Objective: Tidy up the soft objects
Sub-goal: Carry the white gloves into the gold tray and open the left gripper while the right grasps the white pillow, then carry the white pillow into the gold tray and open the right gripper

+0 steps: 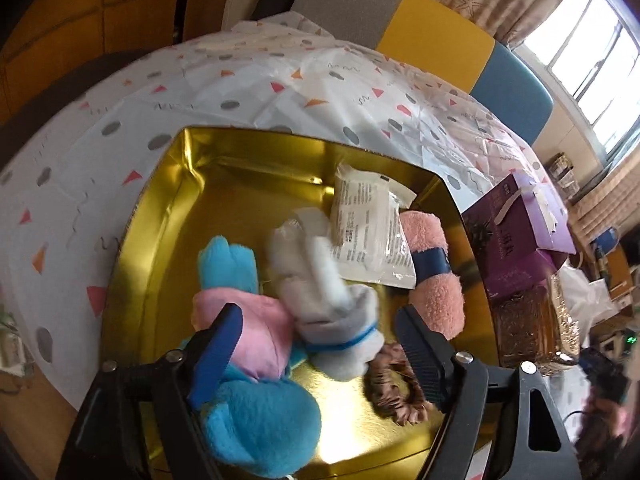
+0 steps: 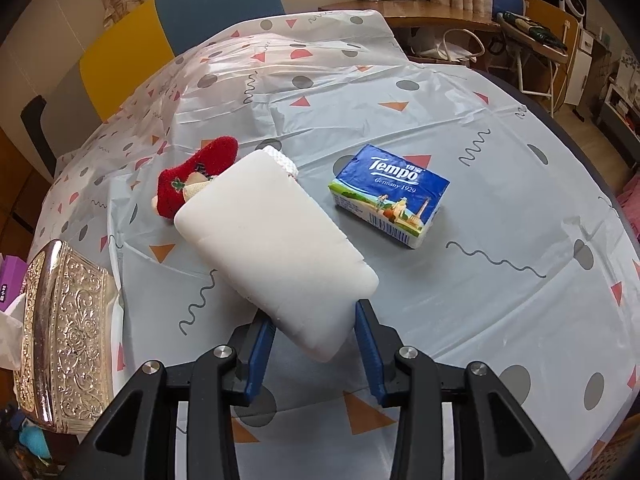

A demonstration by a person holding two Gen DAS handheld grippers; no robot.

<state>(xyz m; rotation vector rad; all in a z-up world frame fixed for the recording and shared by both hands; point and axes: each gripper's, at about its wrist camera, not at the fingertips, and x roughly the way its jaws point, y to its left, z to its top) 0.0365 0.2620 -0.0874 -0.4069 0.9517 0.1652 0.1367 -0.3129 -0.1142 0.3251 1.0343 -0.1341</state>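
Inside, one gold tin is seen on the patterned tablecloth, and six soft items are counted in it: one blue plush with a pink middle, one grey-white plush with a blue collar, one sealed white packet, one pink towel roll banded in dark blue, and one brown scrunchie; the sixth, a small white piece behind the grey-white plush, cannot be identified. One purple box and one embossed metal box are noted beside the tin (the latter just off its right wall).

The left gripper is held over the tin with its jaws standing wide. Nothing is gripped: the grey-white plush lies between the fingers, blurred, and neither pad is pressed on it. The left finger is seen against the blue plush's pink middle; contact cannot be confirmed.

In the right wrist view, three items are counted on the cloth: one red sock, one white knit piece (partly hidden), and one blue tissue pack, well apart from the sock. The embossed box appears again at the left edge.

The right gripper is closed to a moderate width on one white block. The block's near end is clamped between both blue pads, and it is carried tilted above the table, its far end overlapping the sock and knit piece in view.
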